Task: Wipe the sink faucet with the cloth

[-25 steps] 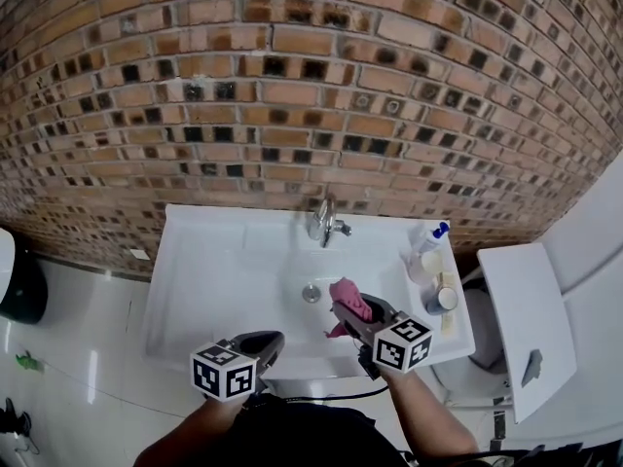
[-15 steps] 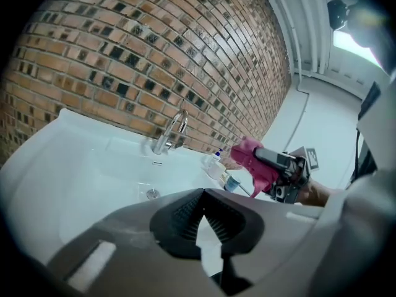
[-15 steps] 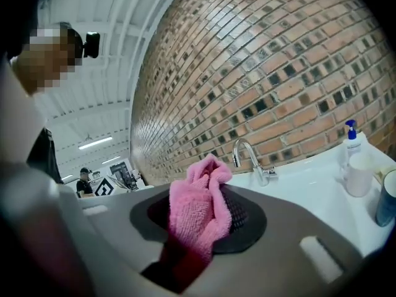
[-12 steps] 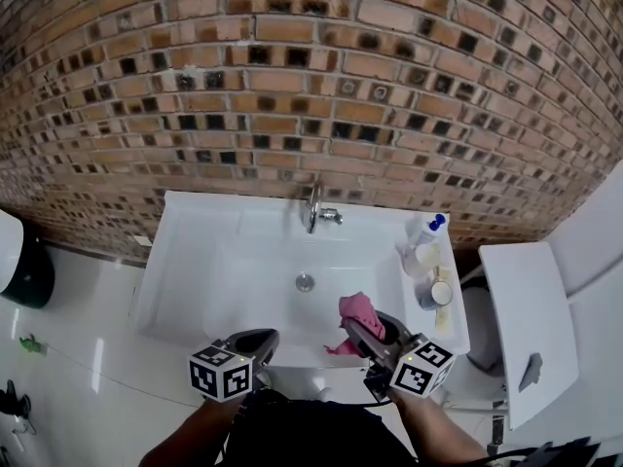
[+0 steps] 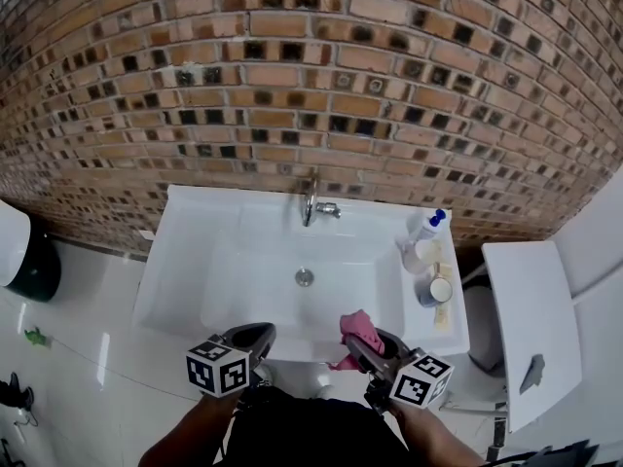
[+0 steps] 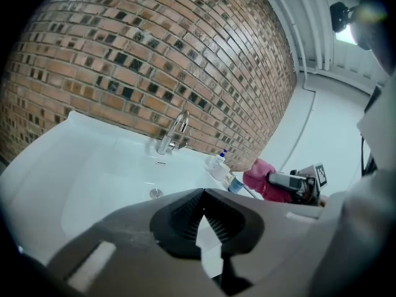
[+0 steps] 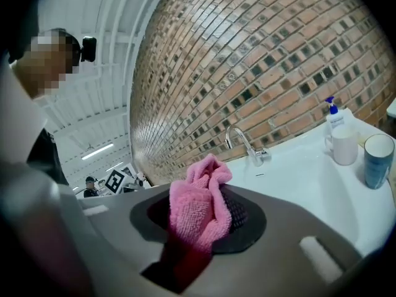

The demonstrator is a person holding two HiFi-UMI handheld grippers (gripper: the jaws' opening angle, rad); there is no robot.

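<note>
the right gripper (image 7: 209, 198) is clamped on a bunched pink cloth (image 7: 195, 212), which bulges up out of the jaws and hangs down between them. in the head view that gripper (image 5: 366, 344) and the cloth (image 5: 358, 325) sit over the near right rim of the white sink (image 5: 243, 261), well apart from the faucet (image 5: 311, 205). the faucet stands at the middle of the far edge against the brick wall (image 5: 311, 86), and the basin with its drain (image 5: 305, 277) lies between it and the cloth. the left gripper (image 6: 203, 193) has its ribbed pads together at the tips with nothing between them; it hangs at the near left rim (image 5: 255, 337), just beside the other gripper. on the sink's right ledge, off to the faucet's side and not touching it, stand a spray bottle (image 7: 334, 113), a white mug (image 7: 343, 146) and a blue cup (image 7: 378, 159), lined up from the wall toward the front. right of the sink is a white fixture (image 5: 521, 309), and on the floor at far left a dark rounded object (image 5: 34, 270).
</note>
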